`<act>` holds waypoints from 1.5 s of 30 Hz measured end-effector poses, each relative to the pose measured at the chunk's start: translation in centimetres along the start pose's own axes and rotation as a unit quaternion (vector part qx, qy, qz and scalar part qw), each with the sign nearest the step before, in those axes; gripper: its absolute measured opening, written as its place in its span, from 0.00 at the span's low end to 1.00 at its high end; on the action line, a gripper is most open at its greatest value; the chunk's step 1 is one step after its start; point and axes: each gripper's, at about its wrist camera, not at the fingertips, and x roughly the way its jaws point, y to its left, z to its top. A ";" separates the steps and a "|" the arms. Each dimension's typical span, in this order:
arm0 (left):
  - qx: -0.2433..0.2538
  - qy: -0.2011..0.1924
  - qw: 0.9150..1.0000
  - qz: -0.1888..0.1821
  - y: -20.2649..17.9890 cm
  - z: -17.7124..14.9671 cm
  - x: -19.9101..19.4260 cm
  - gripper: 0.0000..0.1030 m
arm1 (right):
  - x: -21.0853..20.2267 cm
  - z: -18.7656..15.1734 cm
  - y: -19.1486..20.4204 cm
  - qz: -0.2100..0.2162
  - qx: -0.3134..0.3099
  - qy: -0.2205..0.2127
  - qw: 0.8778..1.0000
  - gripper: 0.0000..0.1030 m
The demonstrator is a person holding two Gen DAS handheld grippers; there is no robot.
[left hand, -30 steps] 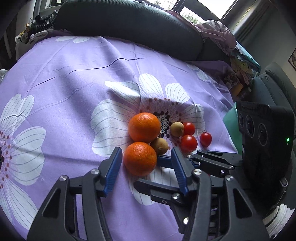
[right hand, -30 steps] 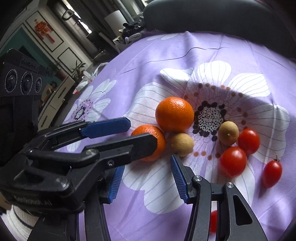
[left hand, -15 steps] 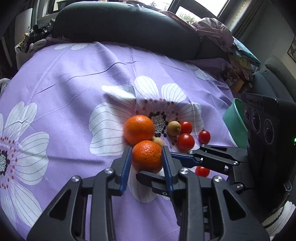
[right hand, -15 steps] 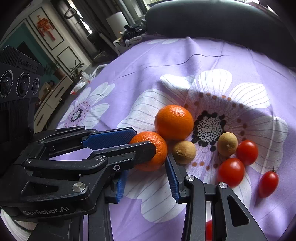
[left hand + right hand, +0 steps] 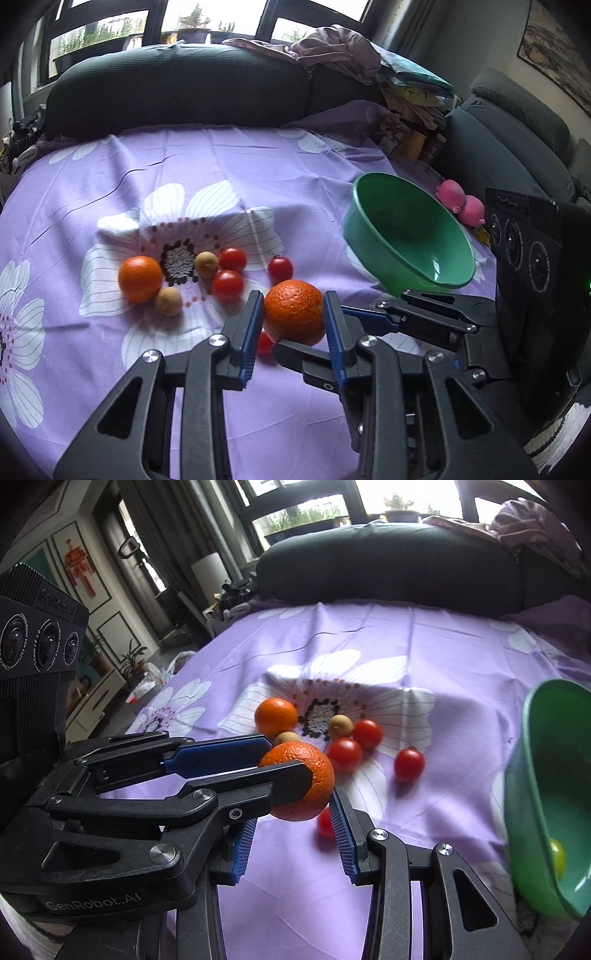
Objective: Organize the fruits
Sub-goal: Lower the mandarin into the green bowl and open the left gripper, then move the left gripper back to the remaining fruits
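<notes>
My left gripper (image 5: pixel 293 317) is shut on an orange (image 5: pixel 294 312) and holds it above the purple flowered cloth; the same orange (image 5: pixel 301 784) shows in the right wrist view between the left fingers. My right gripper (image 5: pixel 291 843) is open and empty, just beneath and behind the held orange. On the cloth lie a second orange (image 5: pixel 140 278), two small brown fruits (image 5: pixel 168 301), and several cherry tomatoes (image 5: pixel 228 285). A green bowl (image 5: pixel 410 236) stands tilted to the right; a small yellow-green fruit (image 5: pixel 556 853) lies inside it.
A dark sofa back (image 5: pixel 177 92) borders the far side of the cloth. A heap of clothes (image 5: pixel 354 55) and a pink toy (image 5: pixel 461 203) lie at the back right. One cherry tomato (image 5: pixel 325 823) sits under the held orange.
My left gripper has closed on the near orange, lifted it off the cloth and carried it right toward the green bowl, which has come into view. The right gripper stayed open.
</notes>
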 end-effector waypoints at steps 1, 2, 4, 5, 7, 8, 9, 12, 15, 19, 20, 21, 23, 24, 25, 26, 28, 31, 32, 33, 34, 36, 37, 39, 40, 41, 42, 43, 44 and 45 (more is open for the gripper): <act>0.010 -0.001 1.000 -0.007 -0.9 0.2 0.3 0.31 | -0.8 -0.3 -0.5 -0.006 0.007 -0.006 1.000 0.40; 0.018 -0.002 1.000 -0.013 -1.9 0.5 0.5 0.31 | -1.5 -0.5 -1.1 -0.013 0.014 -0.012 1.000 0.40; 0.035 -0.003 0.999 -0.026 -3.5 1.1 1.1 0.31 | -2.9 -0.9 -2.2 -0.028 0.025 -0.024 0.999 0.40; 0.043 -0.004 0.999 -0.033 -4.4 1.4 1.5 0.31 | -3.6 -1.0 -2.7 -0.036 0.030 -0.029 0.998 0.40; 0.057 -0.007 0.997 -0.049 -5.9 2.0 2.1 0.31 | -4.9 -1.3 -3.9 -0.054 0.040 -0.042 0.997 0.40; 0.063 -0.009 0.996 -0.056 -6.7 2.2 2.5 0.31 | -5.6 -1.4 -4.6 -0.061 0.046 -0.048 0.996 0.40; 0.069 -0.008 0.995 -0.064 -7.4 2.6 2.9 0.32 | -6.2 -1.7 -5.2 -0.069 0.052 -0.053 0.995 0.40; 0.073 -0.005 0.993 -0.091 -8.9 3.5 4.4 0.32 | -7.6 -1.9 -7.0 -0.091 0.065 -0.064 0.992 0.40; 0.071 0.002 0.991 -0.111 -9.9 4.3 6.2 0.32 | -7.9 -2.0 -8.8 -0.106 0.083 -0.068 0.989 0.41; 0.074 0.014 0.990 -0.116 -10.9 4.8 7.7 0.32 | -8.1 -2.1 -10.5 -0.124 0.097 -0.066 0.985 0.41; 0.073 0.017 0.990 -0.116 -11.1 4.8 7.8 0.32 | -8.1 -2.2 -10.7 -0.126 0.100 -0.064 0.985 0.41; 0.073 0.021 0.990 -0.115 -11.2 4.8 8.2 0.32 | -8.1 -2.4 -10.9 -0.127 0.105 -0.061 0.984 0.41; 0.069 0.031 0.991 -0.111 -11.1 4.6 8.7 0.36 | -7.8 -2.5 -11.3 -0.128 0.113 -0.053 0.984 0.41; 0.068 0.036 0.991 -0.107 -11.2 4.6 8.9 0.44 | -7.6 -2.5 -11.4 -0.131 0.114 -0.048 0.984 0.41; 0.066 0.038 0.992 -0.103 -11.1 4.6 9.0 0.48 | -7.4 -2.6 -11.5 -0.138 0.114 -0.044 0.983 0.41; 0.064 0.036 0.992 -0.101 -11.0 4.5 9.0 0.57 | -7.4 -2.6 -11.5 -0.144 0.114 -0.042 0.982 0.41; 0.056 0.030 0.993 -0.099 -10.7 4.7 8.6 0.66 | -7.7 -2.9 -11.6 -0.148 0.115 -0.045 0.981 0.41; 0.036 0.012 0.995 -0.087 -9.5 5.1 7.1 0.74 | -8.6 -2.8 -11.8 -0.159 0.117 -0.055 0.979 0.41; 0.029 0.007 0.996 -0.082 -8.8 5.2 6.6 0.75 | -9.0 -2.8 -11.8 -0.163 0.118 -0.059 0.978 0.41; 0.021 0.002 0.997 -0.074 -8.2 5.3 5.9 0.77 | -9.4 -2.8 -11.9 -0.165 0.120 -0.063 0.977 0.41; 0.013 -0.004 0.998 -0.063 -7.4 5.3 5.3 0.78 | -9.9 -2.8 -12.1 -0.166 0.123 -0.067 0.976 0.41; -0.005 -0.017 0.999 -0.047 -5.7 5.3 3.8 0.80 | -10.8 -2.8 -12.1 -0.169 0.127 -0.077 0.974 0.41; -0.014 -0.023 0.999 -0.038 -4.8 5.2 3.0 0.80 | -11.2 -2.8 -12.1 -0.171 0.128 -0.081 0.974 0.40; -0.032 -0.033 0.999 -0.017 -2.9 4.8 1.4 0.80 | -11.8 -2.8 -12.0 -0.170 0.128 -0.087 0.973 0.41; -0.041 -0.038 0.998 -0.006 -2.0 4.5 0.6 0.80 | -12.1 -2.7 -11.8 -0.168 0.127 -0.089 0.973 0.41; -0.050 -0.042 0.998 0.007 -1.1 4.1 -0.2 0.80 | -12.2 -2.7 -11.6 -0.165 0.124 -0.091 0.974 0.42; -0.059 -0.047 0.997 0.020 -0.2 3.8 -1.0 0.80 | -12.3 -2.6 -11.4 -0.160 0.121 -0.092 0.975 0.42; -0.068 -0.050 0.996 0.032 0.7 3.4 -1.7 0.80 | -12.3 -2.5 -11.1 -0.155 0.116 -0.092 0.977 0.42; -0.078 -0.052 0.995 0.043 1.6 3.0 -2.4 0.80 | -12.3 -2.4 -10.7 -0.149 0.110 -0.093 0.978 0.42; -0.088 -0.055 0.993 0.052 2.5 2.6 -3.0 0.80 | -12.2 -2.3 -10.3 -0.144 0.103 -0.092 0.980 0.42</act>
